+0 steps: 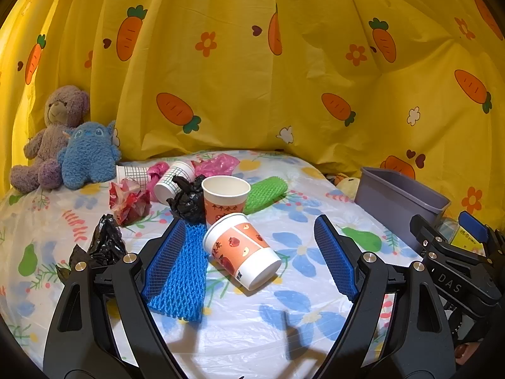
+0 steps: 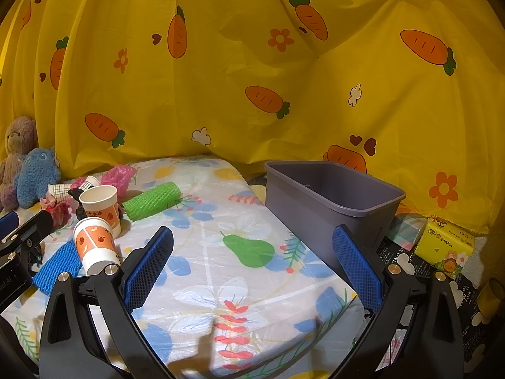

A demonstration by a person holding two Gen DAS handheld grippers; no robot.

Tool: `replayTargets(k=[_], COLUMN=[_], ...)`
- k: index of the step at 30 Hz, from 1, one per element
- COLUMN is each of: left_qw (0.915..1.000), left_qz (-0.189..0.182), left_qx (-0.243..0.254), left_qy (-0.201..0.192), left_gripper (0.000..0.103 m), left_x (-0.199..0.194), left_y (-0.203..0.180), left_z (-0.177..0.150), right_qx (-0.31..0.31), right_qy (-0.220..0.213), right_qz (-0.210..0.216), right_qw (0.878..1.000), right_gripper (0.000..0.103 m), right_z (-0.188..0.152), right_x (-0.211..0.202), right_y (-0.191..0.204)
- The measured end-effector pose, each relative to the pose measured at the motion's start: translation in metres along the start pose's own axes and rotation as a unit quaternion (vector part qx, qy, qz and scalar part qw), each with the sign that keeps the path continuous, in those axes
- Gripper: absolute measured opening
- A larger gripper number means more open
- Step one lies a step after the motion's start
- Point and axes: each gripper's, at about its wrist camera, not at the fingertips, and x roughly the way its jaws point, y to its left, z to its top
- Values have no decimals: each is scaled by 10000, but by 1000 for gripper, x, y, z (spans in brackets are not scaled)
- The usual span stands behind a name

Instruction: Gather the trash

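Note:
My left gripper is open and empty, its jaws either side of a tipped orange-patterned paper cup lying on the flowered table cover. A blue foam net lies by the left finger. Behind stand an upright orange cup, a green foam net, black bags, a red wrapper, checked cups and pink bags. My right gripper is open and empty above the table, left of the grey bin. The tipped cup shows at its left.
A purple teddy and a blue plush sit at the back left. A yellow carrot-print curtain hangs behind. A yellow tissue pack and dark printed items lie right of the bin. The table's edge drops off beside the bin.

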Motion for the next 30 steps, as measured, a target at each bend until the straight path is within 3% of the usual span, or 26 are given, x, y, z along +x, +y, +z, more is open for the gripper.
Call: replayTargets(k=[21,27,30], left_qw=[9999,9999,9998], left_qz=[-137,-133,66], left_qx=[-10,-101,-207], left_qy=[43,35,6], left_gripper=[82,82,82], left_x=[3,1,-5], left_y=[-6,2,20], left_z=[-4,-7,-11], right_qx=[-25,-16,-27], right_qy=[-44,-8,-4], right_qz=[87,295,522], right_qw=[9999,9996,9986], right_gripper=[98,98,98], right_z=[-4,-8,-12], right_x=[-1,2,1], right_y=[0,3,9])
